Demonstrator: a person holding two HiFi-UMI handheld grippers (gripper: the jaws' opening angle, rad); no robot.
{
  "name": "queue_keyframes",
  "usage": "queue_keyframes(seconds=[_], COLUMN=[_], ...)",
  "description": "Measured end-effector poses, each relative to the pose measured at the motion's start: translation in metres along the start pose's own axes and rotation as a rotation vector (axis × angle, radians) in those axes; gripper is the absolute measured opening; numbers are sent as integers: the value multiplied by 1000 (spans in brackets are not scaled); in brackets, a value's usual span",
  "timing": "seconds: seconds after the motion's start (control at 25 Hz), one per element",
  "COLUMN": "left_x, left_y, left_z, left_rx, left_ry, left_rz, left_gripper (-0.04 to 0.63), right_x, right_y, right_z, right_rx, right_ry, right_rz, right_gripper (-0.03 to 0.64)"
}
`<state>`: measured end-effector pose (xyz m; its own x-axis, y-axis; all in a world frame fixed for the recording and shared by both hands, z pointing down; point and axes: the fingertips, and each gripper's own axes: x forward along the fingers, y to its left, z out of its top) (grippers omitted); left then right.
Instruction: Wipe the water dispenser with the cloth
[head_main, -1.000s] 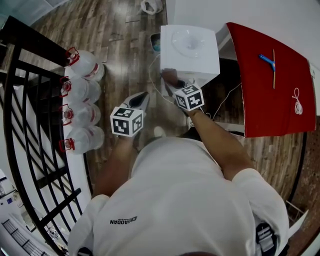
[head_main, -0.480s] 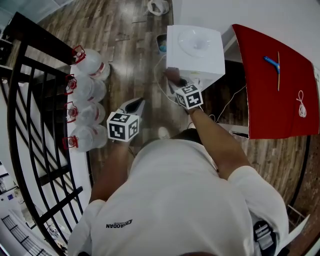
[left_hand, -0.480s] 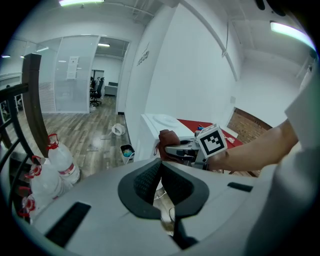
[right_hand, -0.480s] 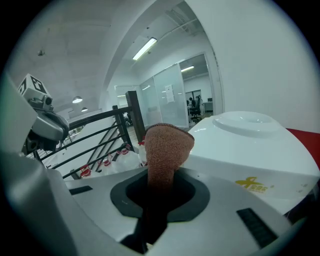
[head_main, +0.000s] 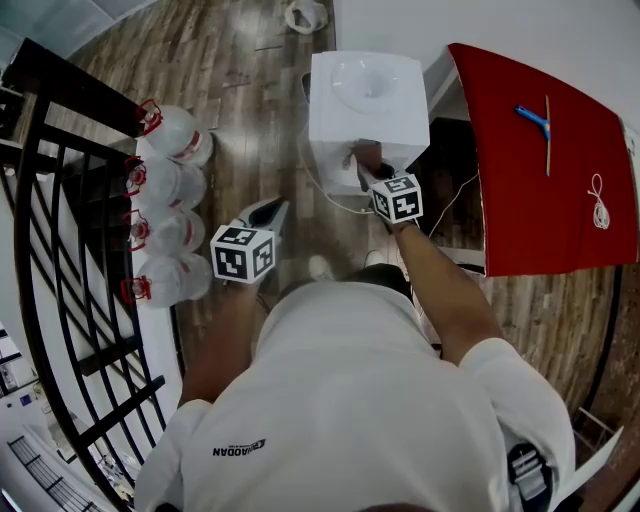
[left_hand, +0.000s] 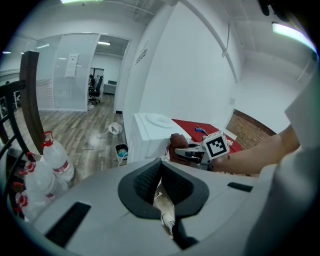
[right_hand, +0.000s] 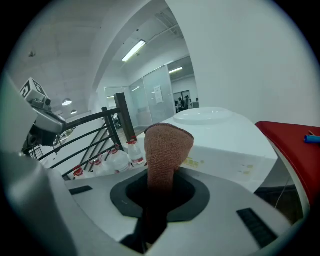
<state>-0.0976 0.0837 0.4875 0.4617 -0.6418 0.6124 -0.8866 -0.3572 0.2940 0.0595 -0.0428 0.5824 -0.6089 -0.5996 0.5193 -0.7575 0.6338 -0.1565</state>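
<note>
right gripper (head_main: 366, 176): fingers clamped on cloth (right_hand: 168, 145), cloth standing out past the tips, at water dispenser (head_main: 368, 100) front edge | left gripper (head_main: 270, 210): fingers together, holding nothing, dispenser well ahead of the tips

A small dark print (head_main: 245, 447) was carried low on the back of the person's white shirt (head_main: 350, 390) in the head view. Its last letters were read as "ADAN", and its first character could not be made out. Black-and-white square markers, patterned but without letters, were shown on the cube (head_main: 243, 252) of the left gripper (head_main: 273, 208) and the cube (head_main: 398, 198) of the right gripper (head_main: 366, 172). A paper notice (left_hand: 72, 65) was seen posted on a glass wall, its print too small to be read. Small yellowish stickers (right_hand: 195, 163) on the water dispenser (right_hand: 225, 137) and the red-and-white labels on the bottles (head_main: 165, 182) were likewise left unread.
</note>
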Motion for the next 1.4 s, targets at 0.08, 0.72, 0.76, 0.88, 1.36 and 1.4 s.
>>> queue_keyframes(seconds=[0.08, 0.72, 0.76, 0.88, 1.36, 1.4], left_x=[6, 45, 45, 42, 4, -1], left_y=[-11, -77, -78, -81, -58, -51], left_z=[0, 11, 10, 6, -18, -19], left_rx=[6, -6, -9, -22, -51, -52], left_ry=[6, 11, 11, 2, -20, -23], left_rz=[-4, 31, 38, 70, 127, 125], left_gripper=[-11, -11, -11, -11, -11, -11], right_x=[-10, -84, -87, -92, -114, -116], right_y=[-12, -137, -142, -152, -121, -111], right_z=[-6, -37, -38, -43, -44, -40], right_rx=[7, 63, 75, 103, 115, 115], right_ry=[4, 19, 18, 13, -10, -17], right_rz=[-10, -115, -123, -131, -88, -83], right_gripper=[54, 54, 54, 54, 54, 54])
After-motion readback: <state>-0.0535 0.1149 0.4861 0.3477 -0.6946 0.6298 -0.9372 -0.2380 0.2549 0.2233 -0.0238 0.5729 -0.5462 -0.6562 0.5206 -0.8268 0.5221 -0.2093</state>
